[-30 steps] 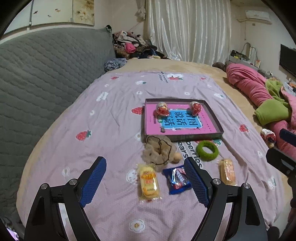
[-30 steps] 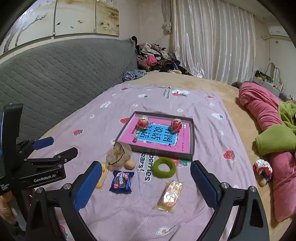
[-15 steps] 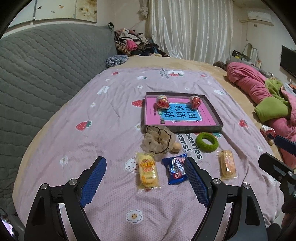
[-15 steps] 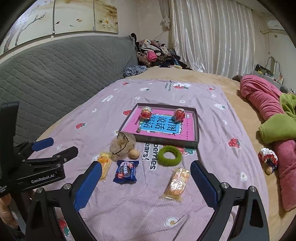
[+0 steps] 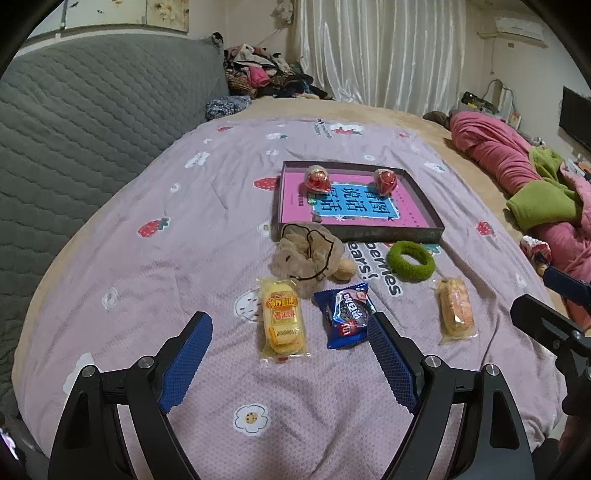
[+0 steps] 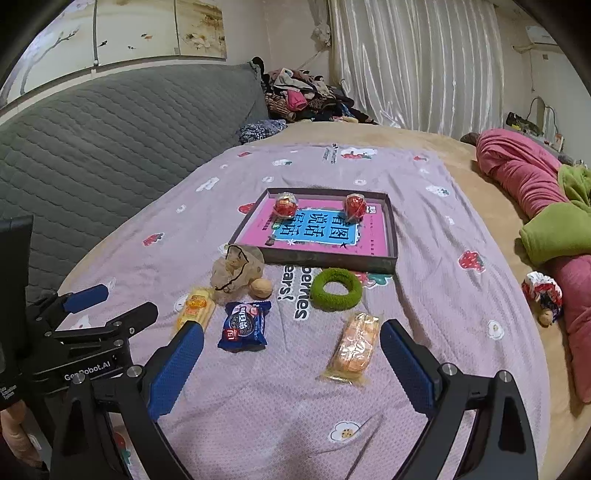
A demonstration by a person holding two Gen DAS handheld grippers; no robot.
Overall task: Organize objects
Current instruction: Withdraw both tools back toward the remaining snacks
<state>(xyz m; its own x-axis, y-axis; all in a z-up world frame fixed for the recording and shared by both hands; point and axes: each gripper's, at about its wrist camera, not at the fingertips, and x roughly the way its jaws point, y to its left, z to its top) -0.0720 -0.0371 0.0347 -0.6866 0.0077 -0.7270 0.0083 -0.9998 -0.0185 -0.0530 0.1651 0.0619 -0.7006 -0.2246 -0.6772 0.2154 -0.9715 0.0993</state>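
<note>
black gripper (image 5: 290,336), blue ribbed pads (image 5: 186,360)

This is a bedroom in a home. A wide bed (image 6: 424,155) is filling most of the view, and a lilac sheet (image 6: 424,295) with strawberries and flowers is lying over it. A grey quilted headboard (image 6: 110,140) is standing along one side. Pale curtains (image 6: 413,62) are hanging at the far wall, clothes (image 6: 299,96) are piling up in the corner, and an air conditioner (image 5: 519,27) is sitting high on the wall.
</note>
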